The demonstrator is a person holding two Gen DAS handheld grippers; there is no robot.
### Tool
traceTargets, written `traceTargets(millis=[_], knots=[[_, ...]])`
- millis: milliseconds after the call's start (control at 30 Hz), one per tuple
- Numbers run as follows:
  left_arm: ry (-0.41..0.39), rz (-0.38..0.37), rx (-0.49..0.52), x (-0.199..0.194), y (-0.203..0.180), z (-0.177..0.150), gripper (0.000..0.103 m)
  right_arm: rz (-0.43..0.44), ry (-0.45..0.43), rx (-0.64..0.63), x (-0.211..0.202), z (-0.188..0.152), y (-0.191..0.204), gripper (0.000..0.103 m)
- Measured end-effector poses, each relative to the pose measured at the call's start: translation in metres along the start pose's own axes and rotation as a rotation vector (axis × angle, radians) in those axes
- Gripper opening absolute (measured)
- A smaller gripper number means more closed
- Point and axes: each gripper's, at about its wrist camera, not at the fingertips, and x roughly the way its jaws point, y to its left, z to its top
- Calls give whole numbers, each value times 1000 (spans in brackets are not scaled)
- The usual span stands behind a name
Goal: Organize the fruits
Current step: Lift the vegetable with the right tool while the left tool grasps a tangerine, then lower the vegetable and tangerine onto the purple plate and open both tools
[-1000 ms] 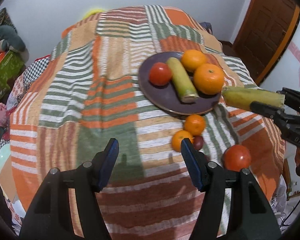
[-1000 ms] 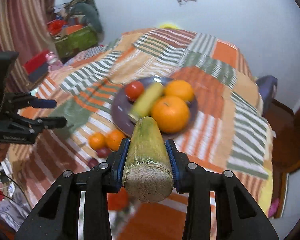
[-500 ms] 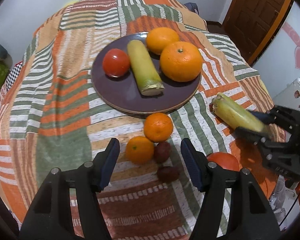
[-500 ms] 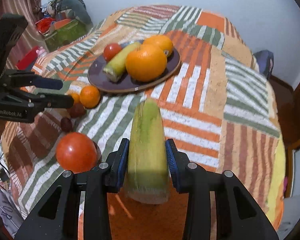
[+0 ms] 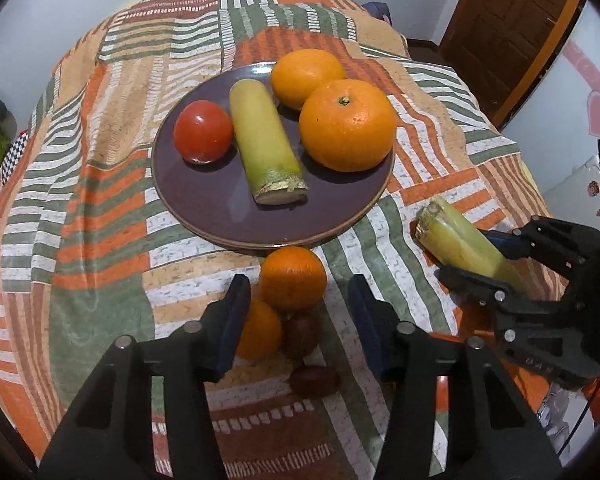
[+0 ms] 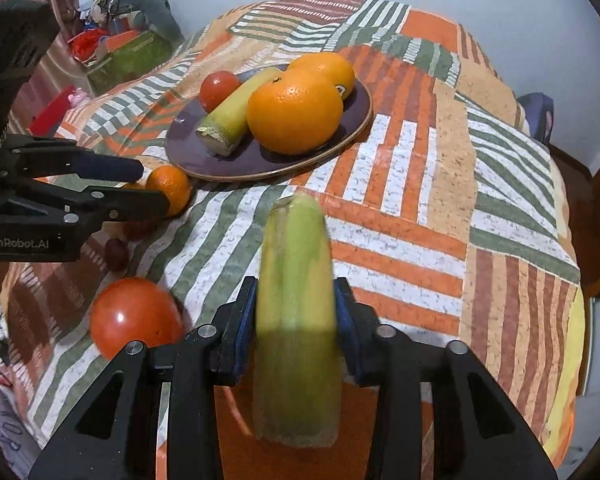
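My right gripper (image 6: 296,312) is shut on a yellow-green stalk piece (image 6: 296,264), held tip-down low over the cloth to the right of the purple plate (image 6: 196,160). The left wrist view shows this stalk piece (image 5: 456,244) too. The plate (image 5: 204,208) carries a tomato (image 5: 203,131), a second stalk (image 5: 266,146) and two big oranges (image 5: 347,124). My left gripper (image 5: 300,300) hangs over a small orange (image 5: 293,278) just in front of the plate. Its jaws are closing, with the small orange between them and gaps at both pads.
A second small orange (image 5: 260,334) and two dark small fruits (image 5: 302,334) lie under the left gripper. A loose tomato (image 6: 134,316) sits near the front edge of the striped patchwork cloth (image 5: 100,184). A wooden door (image 5: 504,28) and clutter (image 6: 120,44) flank the table.
My left gripper moved forward and down over the small oranges and its jaws narrowed. My right gripper swung the stalk tip-down and lowered it toward the cloth beside the plate.
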Motion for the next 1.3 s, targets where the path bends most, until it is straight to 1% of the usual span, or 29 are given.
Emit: traceTargets(millis=[33,100,133,167,200,300,467,733,800,833,1000,1067,1133,1233,1267,1300], knots=[[-2,4,4,1,0,0,48,3,-3,3,0,0,-1,34],[-2,1,10,3,-1,1,42,13,-11,12,-2,-1,-3,34],[-5,11,12,3,-1,1,41,16,-14,17,-3,-1,-4,34],[-9,23,16,4,-2,0,37,19,-16,23,-3,-1,-4,34],[-14,36,22,4,-1,0,36,21,-17,23,-4,-1,-4,34],[-19,15,16,2,2,-1,35,27,-31,23,-8,-1,-2,34],[-35,4,4,-6,7,-2,35,25,-61,21,-17,8,-1,34],[-113,-3,-29,-36,20,6,33,28,-143,-9,-35,38,12,34],[-127,2,-34,-41,24,9,24,31,-158,-18,-37,46,16,34],[-131,3,-39,-43,27,11,24,35,-166,-22,-37,50,19,34],[-144,-10,-57,-45,38,16,24,57,-183,-33,-30,69,30,34],[-129,-26,-60,-42,42,16,24,68,-188,-28,-27,75,32,34],[-110,-24,-59,-37,43,13,25,74,-190,-23,-26,78,33,34],[-92,-9,-65,-28,49,9,33,75,-191,-19,-24,81,32,34],[-86,-13,-74,-24,52,8,39,77,-190,-18,-25,81,33,34],[-78,-25,-83,-22,55,6,42,77,-190,-18,-24,81,33,34]])
